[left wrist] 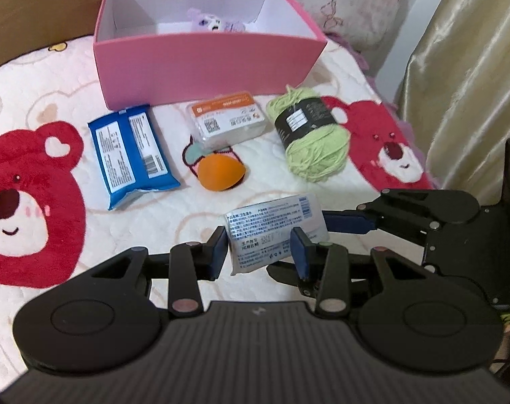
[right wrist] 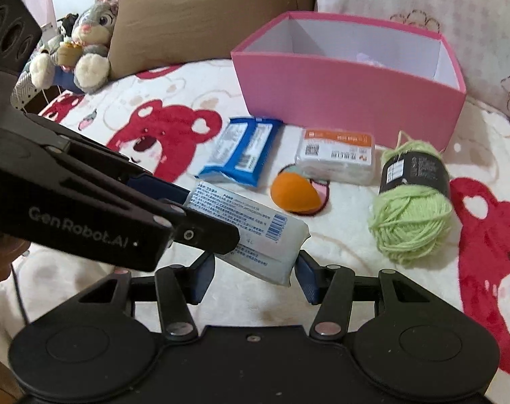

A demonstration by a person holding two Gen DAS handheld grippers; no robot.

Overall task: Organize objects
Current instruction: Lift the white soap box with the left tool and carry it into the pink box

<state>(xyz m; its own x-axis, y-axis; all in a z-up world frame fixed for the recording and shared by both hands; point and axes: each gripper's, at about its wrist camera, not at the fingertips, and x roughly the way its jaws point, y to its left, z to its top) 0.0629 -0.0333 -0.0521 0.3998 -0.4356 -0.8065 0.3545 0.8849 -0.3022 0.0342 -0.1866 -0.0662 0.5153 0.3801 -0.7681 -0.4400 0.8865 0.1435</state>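
A white tissue packet [left wrist: 271,232] with printed text is held between both grippers above the bed. My left gripper [left wrist: 260,252] has its pads against the packet's two sides. My right gripper [right wrist: 255,271] is open around the packet's [right wrist: 251,232] corner; its pads do not clearly press it. On the blanket lie a blue wipes pack [left wrist: 130,155], a clear box with an orange label [left wrist: 228,121], an orange sponge [left wrist: 221,171] and green yarn [left wrist: 308,134]. A pink box [left wrist: 204,64] stands behind them, holding a purple toy [left wrist: 214,23].
The bed has a white blanket with red bears [left wrist: 23,202]. A gold curtain [left wrist: 473,67] hangs at the right. A brown cushion [right wrist: 204,10] and a grey plush rabbit [right wrist: 90,40] sit at the back left.
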